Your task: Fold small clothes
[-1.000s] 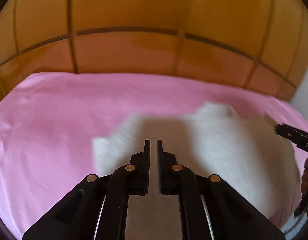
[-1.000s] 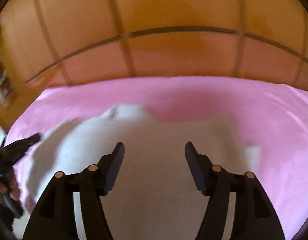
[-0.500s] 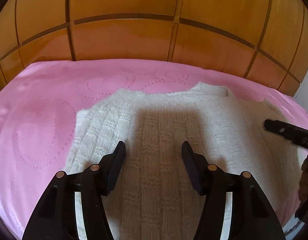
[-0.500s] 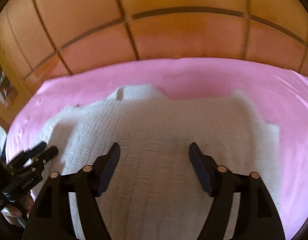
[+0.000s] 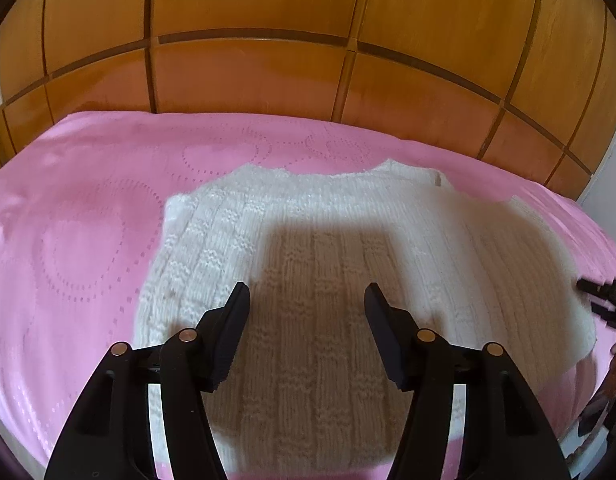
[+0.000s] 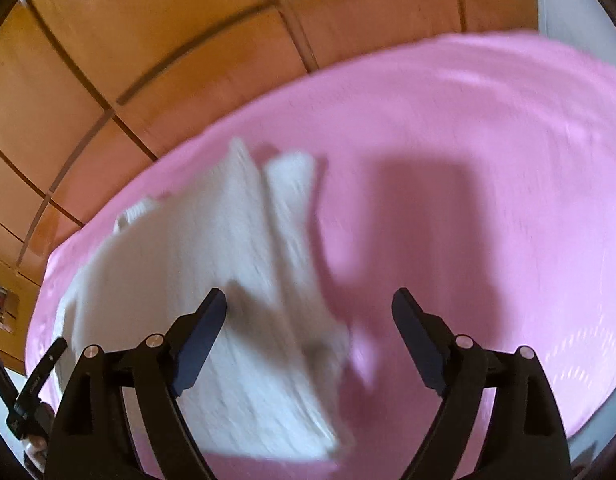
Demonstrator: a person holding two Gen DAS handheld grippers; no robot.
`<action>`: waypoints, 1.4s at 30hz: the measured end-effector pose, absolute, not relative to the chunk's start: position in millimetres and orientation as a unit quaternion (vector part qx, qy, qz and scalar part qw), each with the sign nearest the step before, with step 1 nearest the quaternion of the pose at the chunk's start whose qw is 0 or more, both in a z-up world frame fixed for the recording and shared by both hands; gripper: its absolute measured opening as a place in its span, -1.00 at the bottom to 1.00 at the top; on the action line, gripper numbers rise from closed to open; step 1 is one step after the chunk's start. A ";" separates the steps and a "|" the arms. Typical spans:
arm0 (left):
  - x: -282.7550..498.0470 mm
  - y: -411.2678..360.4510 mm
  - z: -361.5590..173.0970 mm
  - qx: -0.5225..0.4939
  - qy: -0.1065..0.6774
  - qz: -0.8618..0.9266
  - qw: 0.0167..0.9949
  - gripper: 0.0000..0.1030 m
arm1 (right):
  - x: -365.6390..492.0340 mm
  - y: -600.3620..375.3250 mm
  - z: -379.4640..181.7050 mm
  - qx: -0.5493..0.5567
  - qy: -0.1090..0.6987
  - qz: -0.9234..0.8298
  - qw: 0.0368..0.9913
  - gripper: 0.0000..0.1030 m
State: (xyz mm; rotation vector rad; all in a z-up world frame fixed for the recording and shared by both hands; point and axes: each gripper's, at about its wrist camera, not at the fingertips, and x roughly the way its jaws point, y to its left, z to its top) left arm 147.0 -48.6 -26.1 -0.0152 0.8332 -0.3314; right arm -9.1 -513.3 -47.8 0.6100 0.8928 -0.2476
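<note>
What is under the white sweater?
The white knitted sweater lies flat on a pink bedspread, which shows all around it. Whatever sits directly beneath the sweater is covered, so I cannot tell.

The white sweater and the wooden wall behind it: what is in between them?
Only bare pink bedspread lies between the white sweater and the wooden wall; the left wrist view shows it clearly.

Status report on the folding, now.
Left tool open above white knit sweater. Right tool just opened, nothing gripped. Sweater flat on pink bedspread. No obstructions.
</note>
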 end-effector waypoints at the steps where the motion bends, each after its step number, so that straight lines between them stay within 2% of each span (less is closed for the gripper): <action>1: 145.9 -48.2 -26.3 -0.007 0.403 -0.161 0.901 0.14 | -14.7 -513.9 -54.0 0.306 0.427 -0.104 0.844 0.65; 6: 142.2 -45.1 -26.7 -0.007 0.403 -0.161 0.901 0.14 | -31.0 -508.8 -62.9 0.352 0.417 -0.052 0.837 0.66; 7: 141.2 -44.7 -27.6 -0.007 0.403 -0.162 0.901 0.14 | -31.4 -506.4 -63.9 0.364 0.416 -0.035 0.832 0.48; 8: 140.6 -44.2 -28.7 -0.008 0.405 -0.163 0.900 0.14 | -30.1 -503.4 -65.0 0.373 0.418 -0.019 0.828 0.14; 9: 140.0 -43.9 -30.1 -0.009 0.407 -0.163 0.898 0.14 | -29.0 -501.5 -65.7 0.379 0.423 -0.008 0.823 0.03; 11: 139.4 -43.0 -33.4 -0.012 0.410 -0.165 0.897 0.14 | -24.7 -496.8 -62.9 0.387 0.420 0.007 0.821 -0.53; 17: 144.8 -36.3 -44.5 -0.033 0.430 -0.181 0.884 0.14 | -11.7 -468.2 -14.5 0.365 0.380 0.057 0.848 -0.66; 21: 147.1 -32.5 -46.2 -0.045 0.433 -0.189 0.880 0.14 | 4.5 -433.9 29.7 0.328 0.353 0.098 0.871 -0.70; 28: 148.1 -10.7 -42.6 -0.096 0.441 -0.215 0.866 0.14 | 38.9 -360.4 74.1 0.276 0.338 0.173 0.883 -0.72; 33: 148.2 33.3 -36.7 -0.171 0.445 -0.220 0.851 0.14 | 62.8 -305.6 81.8 0.244 0.348 0.218 0.879 -0.75; 40: 150.4 89.7 -33.1 -0.215 0.441 -0.174 0.854 0.14 | 88.2 -221.0 65.4 0.192 0.381 0.276 0.861 -0.80; 41: 150.8 95.8 -32.6 -0.220 0.439 -0.169 0.854 0.14 | 89.7 -211.5 61.0 0.183 0.387 0.280 0.859 -0.85; 42: 151.5 101.2 -31.9 -0.224 0.438 -0.165 0.855 0.14 | 93.1 -195.7 53.7 0.175 0.395 0.294 0.852 -1.00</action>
